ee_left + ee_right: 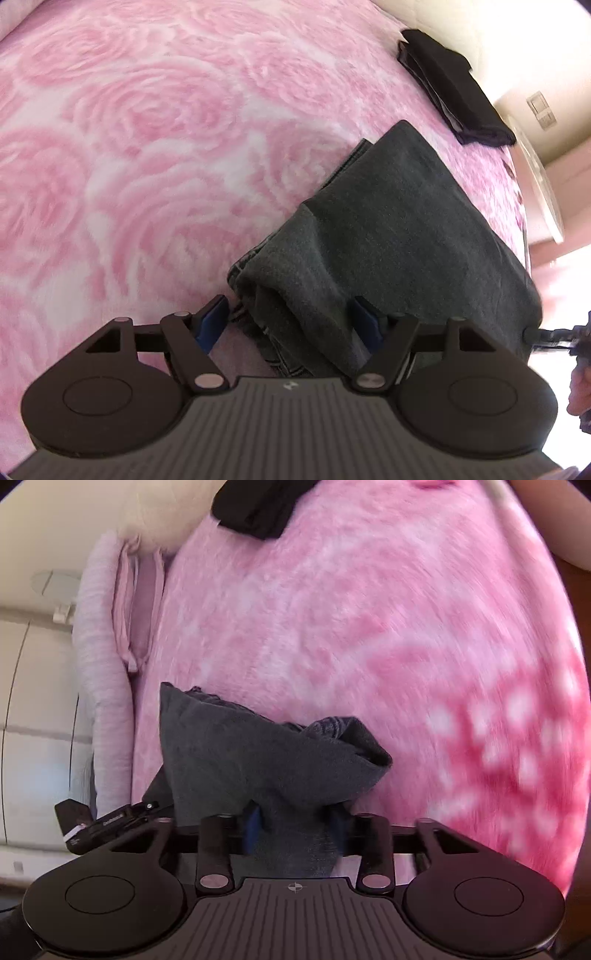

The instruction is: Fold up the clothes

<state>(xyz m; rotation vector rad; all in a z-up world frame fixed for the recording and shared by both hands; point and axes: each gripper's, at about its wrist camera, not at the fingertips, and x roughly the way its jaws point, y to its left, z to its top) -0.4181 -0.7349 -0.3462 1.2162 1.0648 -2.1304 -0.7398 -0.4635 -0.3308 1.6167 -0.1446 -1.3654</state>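
Observation:
A dark grey folded garment (388, 229) lies on a pink rose-patterned blanket (147, 147). My left gripper (290, 321) stands open over the garment's near corner. Its left blue pad (212, 321) is over the blanket beside the cloth, and its right pad (365, 323) rests against the grey fabric. In the right wrist view the grey garment (258, 753) bunches upward, and my right gripper (295, 823) is shut on a thick fold of it that fills the gap between the pads. A black part of the left gripper (92, 823) shows at that view's left.
A black folded garment (454, 85) lies farther back near the bed's edge, and the same black garment (258, 509) is at the top of the right view. Pink pillows (136, 602) and a pale wall (37, 701) border the bed. A hand (580, 398) shows at the right.

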